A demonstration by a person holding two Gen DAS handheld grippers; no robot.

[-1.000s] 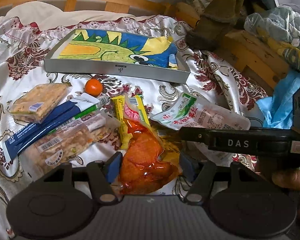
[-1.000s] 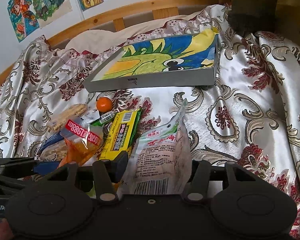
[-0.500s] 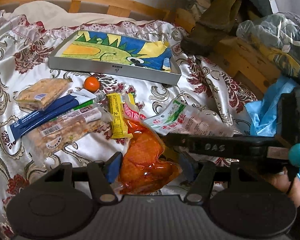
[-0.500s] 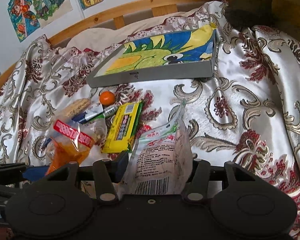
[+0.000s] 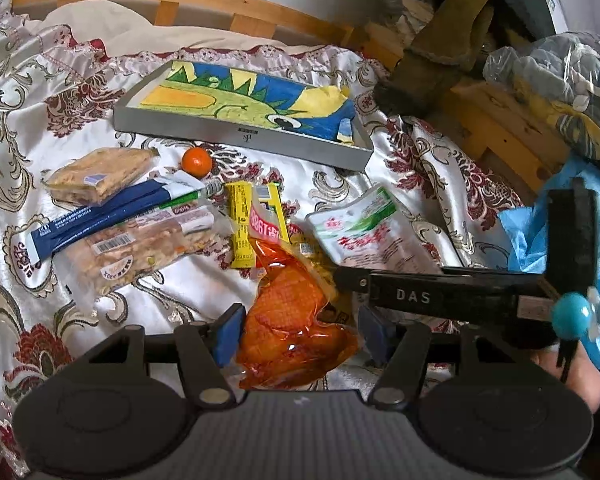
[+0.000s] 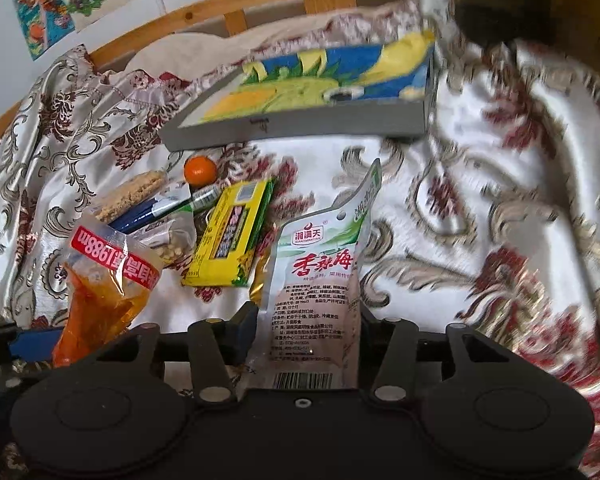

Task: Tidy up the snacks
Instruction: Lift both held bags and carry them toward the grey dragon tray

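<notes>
My left gripper [image 5: 300,332] is shut on an orange see-through snack pouch [image 5: 296,320] with a red label, held just above the bedspread. In the right wrist view this orange pouch [image 6: 100,288] hangs at the lower left. My right gripper [image 6: 306,326] has its jaws closing on a white and green snack pouch [image 6: 316,280], which stands upright between the pads. In the left wrist view, that white and green pouch [image 5: 360,232] lies right of the orange one, with the right gripper's black body [image 5: 420,296] across it. A grey tray [image 5: 240,136] with a dragon drawing lies beyond.
On the patterned bedspread [image 5: 28,120] lie a small orange fruit [image 5: 196,163], a yellow packet [image 5: 242,224], a blue packet [image 5: 100,216], a clear nut bar pack [image 5: 140,248] and a cracker pack [image 5: 100,172]. A wooden bed rail [image 5: 180,0] runs behind; blue cloth [image 5: 532,236] and clutter sit at the right.
The left gripper has drawn back a little with the orange pouch, which now hangs higher in the right wrist view. The right jaws have narrowed on the white and green pouch.
</notes>
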